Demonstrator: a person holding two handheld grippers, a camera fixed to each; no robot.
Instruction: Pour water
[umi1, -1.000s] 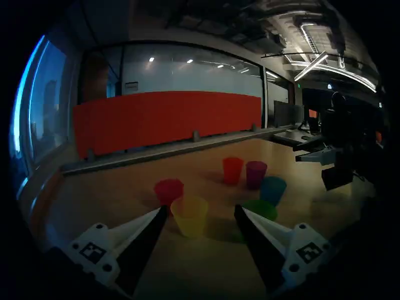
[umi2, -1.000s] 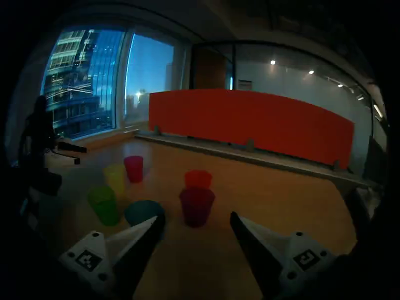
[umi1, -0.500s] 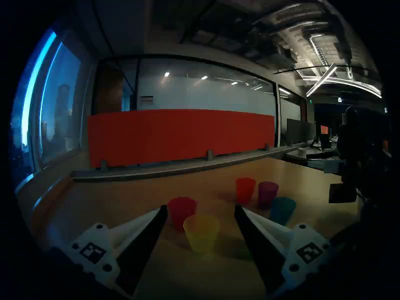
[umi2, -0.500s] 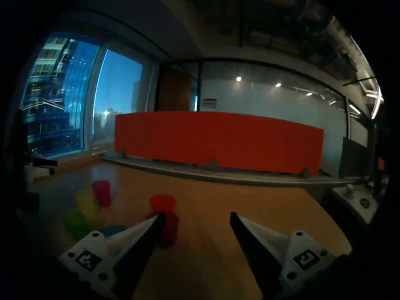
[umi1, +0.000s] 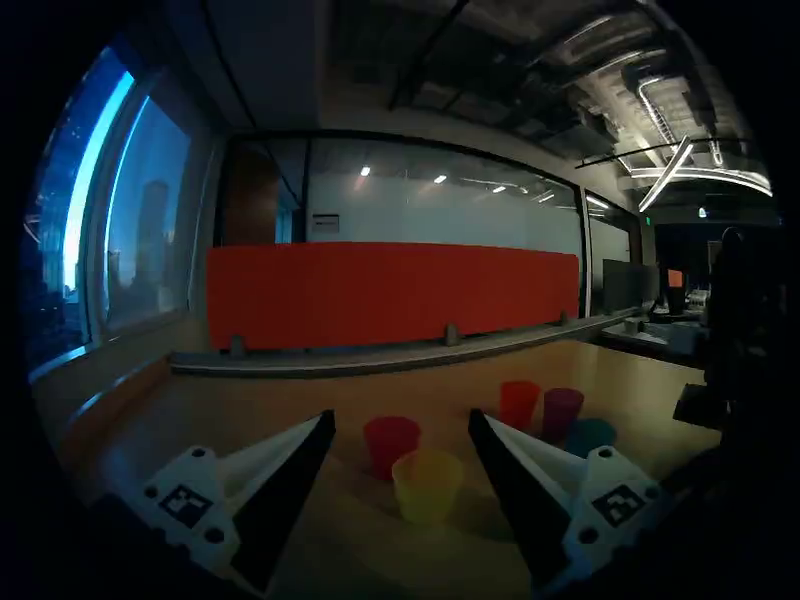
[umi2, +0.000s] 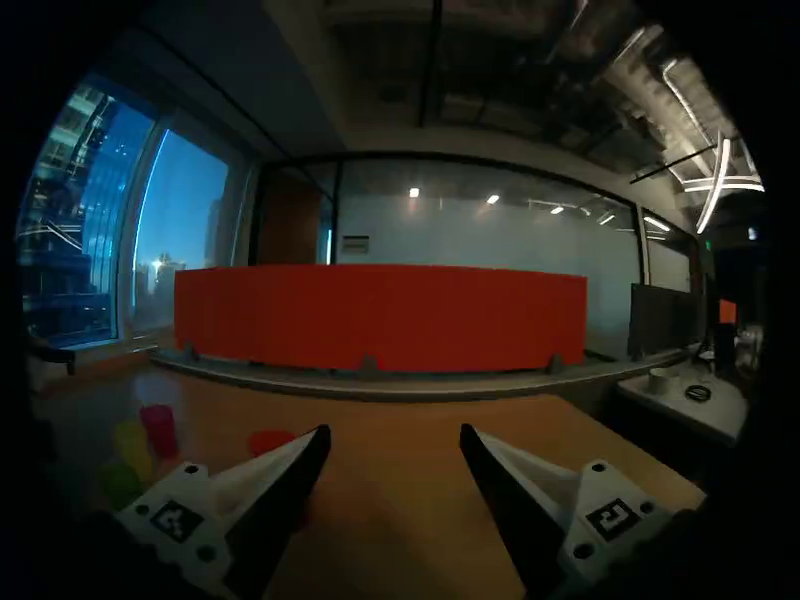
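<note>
Several coloured plastic cups stand on a wooden table (umi1: 300, 400). In the left gripper view a yellow cup (umi1: 427, 485) is nearest, between the open fingers of my left gripper (umi1: 400, 420), with a red cup (umi1: 390, 445) just behind it. Farther right stand an orange cup (umi1: 518, 403), a purple cup (umi1: 561, 413) and a teal cup (umi1: 590, 436). In the right gripper view my right gripper (umi2: 393, 435) is open over bare table, with a pink-red cup (umi2: 158, 431), a yellow cup (umi2: 130, 445), a green cup (umi2: 120, 482) and an orange cup (umi2: 268, 442) at the lower left.
A long orange partition (umi1: 390, 290) runs along the table's far edge, with glass walls behind and windows to the left. A second desk (umi2: 690, 400) with small items stands on the right. A dark figure (umi1: 735, 330) sits at the right edge of the left gripper view.
Both grippers have tilted upward and drawn back, so the cups slid lower in each view. In the right gripper view the cups moved to the lower left. Both stayed open.
</note>
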